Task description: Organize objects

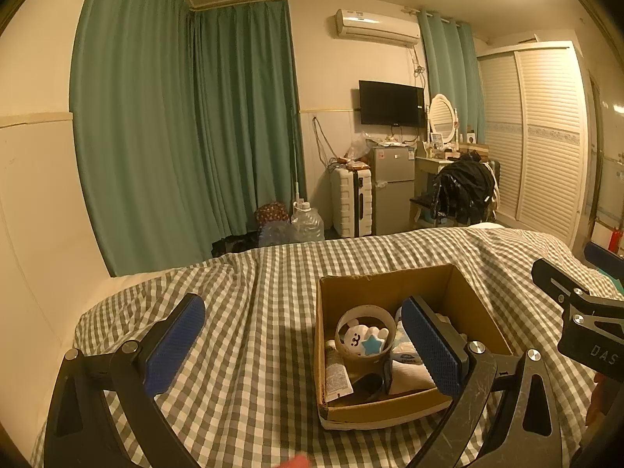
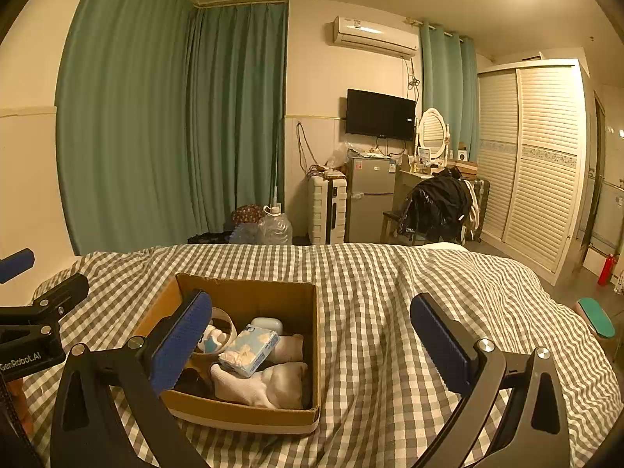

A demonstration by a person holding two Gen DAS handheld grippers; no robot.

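Observation:
A brown cardboard box (image 1: 390, 284) (image 2: 249, 288) sits on the checked bedcover. It holds a tape roll (image 1: 364, 316) with a white bear toy and blue star (image 1: 368, 341) inside, a small tube (image 1: 336, 374), white socks (image 2: 265, 386), a blue tissue pack (image 2: 251, 349) and a white earbud case (image 2: 267, 323). My left gripper (image 1: 304, 345) is open and empty, above the bed at the box's left side. My right gripper (image 2: 312, 343) is open and empty, its left finger over the box's left part.
The grey-and-white checked bed (image 2: 390, 292) fills the foreground. Beyond it stand green curtains (image 1: 175, 136), water jugs (image 1: 308, 222), a white suitcase (image 1: 351, 202), a small fridge (image 1: 392, 191), a chair with a black jacket (image 1: 464, 191) and a wardrobe (image 1: 546, 136).

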